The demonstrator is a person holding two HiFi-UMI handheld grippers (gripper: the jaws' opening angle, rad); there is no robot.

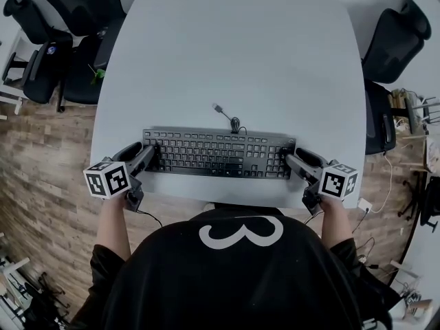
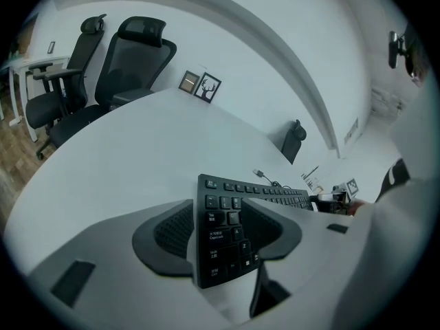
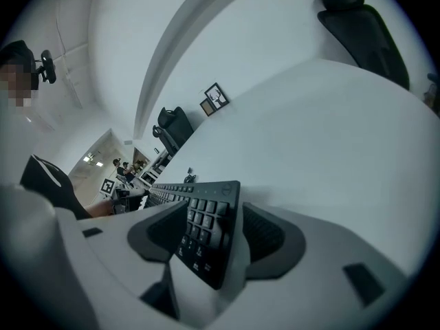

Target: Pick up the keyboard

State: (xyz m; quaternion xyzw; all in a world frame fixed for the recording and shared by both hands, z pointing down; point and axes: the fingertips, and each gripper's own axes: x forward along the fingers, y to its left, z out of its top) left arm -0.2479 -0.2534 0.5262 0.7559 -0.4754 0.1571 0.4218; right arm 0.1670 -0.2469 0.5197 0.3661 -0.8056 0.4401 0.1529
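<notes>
The left gripper (image 1: 152, 155) (image 2: 216, 236) is seen with its jaws spread wide, and the left end of the keyboard (image 1: 220, 153) (image 2: 220, 205) is framed between them, one dark ribbed pad to each side of it. No squeeze on the keys can be made out. The right gripper (image 1: 287, 158) (image 3: 213, 236) is set the same way at the other end: its jaws are parted wide and the number-pad end is caught between the pads, unpinched. Each gripper is angled down toward the desk, and the marker cubes (image 1: 108, 179) are held nearest the person, whose bare forearms (image 1: 113, 225) are seen behind them. The keyboard, black and full-sized, is laid flat near the front edge of the white table (image 1: 234, 47), lengthwise across it and square to the person. Its cable (image 1: 230, 117) is curled just behind its back edge, and the plug is left loose on the tabletop. A black top with a white mark (image 1: 240, 280) is seen below the table's edge. Black office chairs (image 1: 69, 19) are grouped at the table's far left, and another (image 1: 395, 40) is parked at the far right. Wood-patterned floor (image 1: 41, 184) is shown around the table. Two small framed pictures (image 2: 199, 85) are propped against the wall beyond the far edge.
</notes>
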